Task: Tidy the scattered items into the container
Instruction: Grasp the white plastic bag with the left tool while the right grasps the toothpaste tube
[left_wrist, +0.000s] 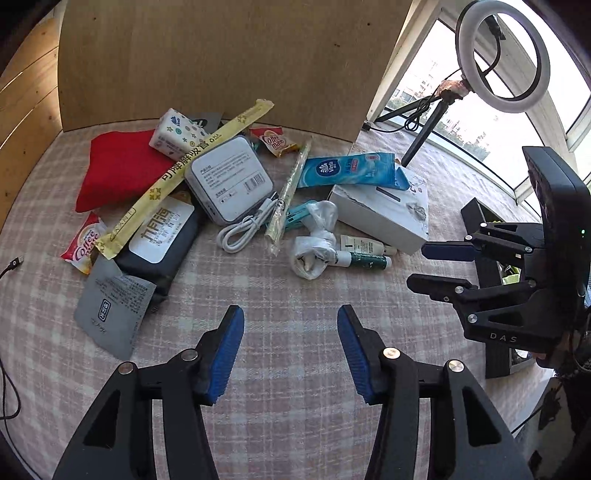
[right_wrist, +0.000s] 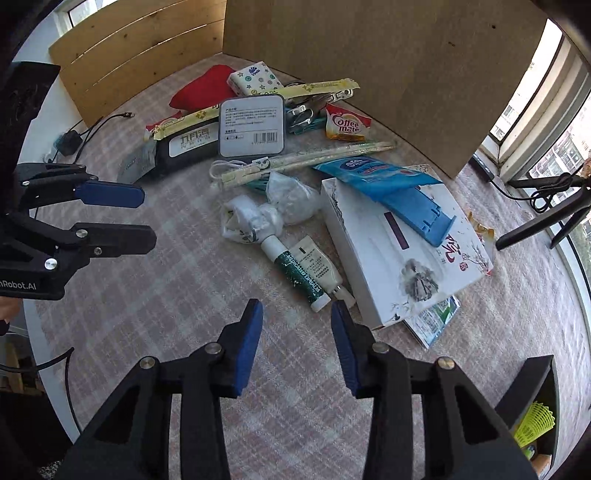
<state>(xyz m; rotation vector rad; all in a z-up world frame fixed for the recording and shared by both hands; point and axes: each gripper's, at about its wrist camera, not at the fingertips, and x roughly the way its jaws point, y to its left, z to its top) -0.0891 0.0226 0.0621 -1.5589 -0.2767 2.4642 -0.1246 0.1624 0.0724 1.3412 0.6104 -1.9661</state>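
Little is tidied: the scattered items still lie heaped on the checked-cloth worktop around the large white printed carton. The black open-topped container sits at the worktop edge beyond that carton, holding something yellow. Bare cloth lies before the carton. Left gripper and right gripper jaws stand part-open, empty.

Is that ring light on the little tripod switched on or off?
Cannot tell. The ring light stands on its tripod against a bright window, and its ring looks pale white, but daylight alone could cause that.
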